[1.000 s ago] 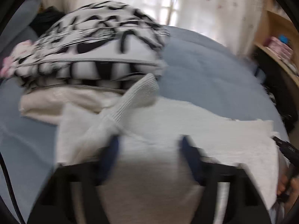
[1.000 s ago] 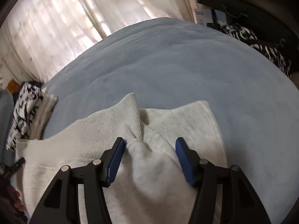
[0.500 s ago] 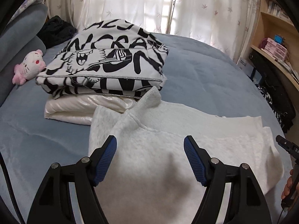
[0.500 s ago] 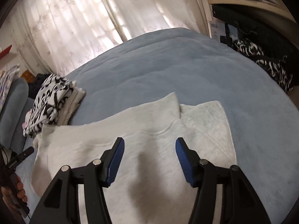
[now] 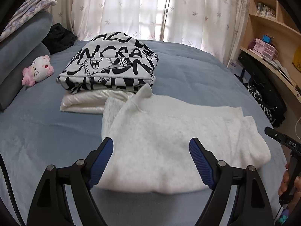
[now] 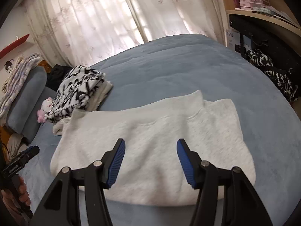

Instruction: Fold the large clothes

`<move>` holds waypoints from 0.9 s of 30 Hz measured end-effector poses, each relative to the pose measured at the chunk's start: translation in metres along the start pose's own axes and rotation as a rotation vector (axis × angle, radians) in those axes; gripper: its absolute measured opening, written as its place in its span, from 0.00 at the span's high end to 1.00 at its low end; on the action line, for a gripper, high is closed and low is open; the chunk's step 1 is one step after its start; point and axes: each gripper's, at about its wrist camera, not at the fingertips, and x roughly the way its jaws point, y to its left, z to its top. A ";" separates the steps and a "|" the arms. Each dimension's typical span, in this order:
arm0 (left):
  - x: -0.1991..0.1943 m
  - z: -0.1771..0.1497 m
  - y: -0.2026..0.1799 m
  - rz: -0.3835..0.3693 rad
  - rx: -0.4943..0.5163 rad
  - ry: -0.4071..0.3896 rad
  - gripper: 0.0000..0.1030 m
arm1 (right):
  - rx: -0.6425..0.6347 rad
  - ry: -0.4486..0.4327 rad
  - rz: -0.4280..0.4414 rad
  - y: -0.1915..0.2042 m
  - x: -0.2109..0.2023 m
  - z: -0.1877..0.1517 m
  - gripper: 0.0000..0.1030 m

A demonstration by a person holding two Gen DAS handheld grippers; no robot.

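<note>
**A:** Sweater (image 5: 169,135), the white one, was the thing to fold. How did the grippers stand over it?

**B:** The left gripper (image 5: 151,162) had its jaws spread wide and held nothing. The right gripper (image 6: 150,160) was spread also and empty. Both hovered above the near edge of the sweater, which lay flat and partly folded on the blue bed (image 5: 197,79).

**A:** What could have gone wrong from there?

**B:** I judged two risks. A ribbed cuff (image 5: 144,92) at about 11 o'clock touched the folded stack (image 5: 111,69) of printed clothes, so a pull on the sweater could have dragged that stack out of shape. Also the fabric looked thick and soft; a shallow pinch could have taken only the top layer, and the fold would have opened.

**A:** Was any writing readable?

**B:** On the printed garment big black letters read like "CRA", the rest was cut by folds. The right gripper's body at 3 o'clock showed "DAS" (image 5: 292,144). The left one's label (image 6: 16,167) at 9 o'clock was too small to read surely.
</note>
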 end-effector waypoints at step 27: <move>0.069 -0.140 0.054 -0.346 -0.511 0.124 0.21 | -0.065 0.075 0.173 0.056 0.012 -0.092 0.57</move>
